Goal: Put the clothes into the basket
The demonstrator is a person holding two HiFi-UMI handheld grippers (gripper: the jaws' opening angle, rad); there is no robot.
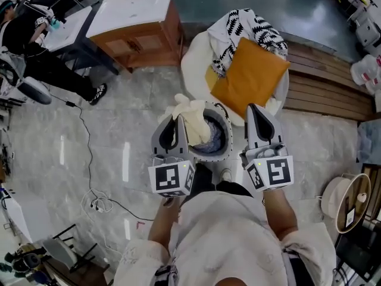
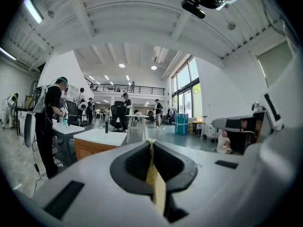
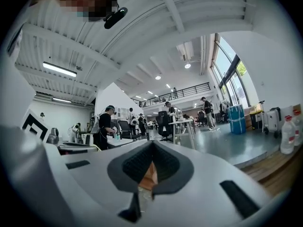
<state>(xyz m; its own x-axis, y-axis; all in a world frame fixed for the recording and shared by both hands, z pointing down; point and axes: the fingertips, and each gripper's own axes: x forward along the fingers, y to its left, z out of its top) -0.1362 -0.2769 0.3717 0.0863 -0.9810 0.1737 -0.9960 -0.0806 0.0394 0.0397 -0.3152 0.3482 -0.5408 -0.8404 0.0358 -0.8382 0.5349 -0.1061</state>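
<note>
My left gripper (image 1: 178, 119) is shut on a pale cream garment (image 1: 189, 117) that hangs over the left rim of the round grey basket (image 1: 221, 154) on the floor in front of me. Bluish clothes (image 1: 209, 137) lie inside the basket. In the left gripper view the cream cloth (image 2: 156, 186) is pinched between the closed jaws of the left gripper (image 2: 151, 143). My right gripper (image 1: 252, 107) is shut on the lower edge of an orange garment (image 1: 251, 75), whose orange cloth (image 3: 149, 176) shows between the jaws of the right gripper (image 3: 152, 143). A black-and-white patterned garment (image 1: 245, 27) lies behind it on a white beanbag (image 1: 193, 61).
A wooden cabinet with a white top (image 1: 134, 22) stands at the back left, with a person (image 1: 36, 46) at a table beside it. Wooden planks (image 1: 324, 82) run along the right. A cable (image 1: 89, 159) trails across the marble floor on the left. A round stool (image 1: 348, 202) is at the right.
</note>
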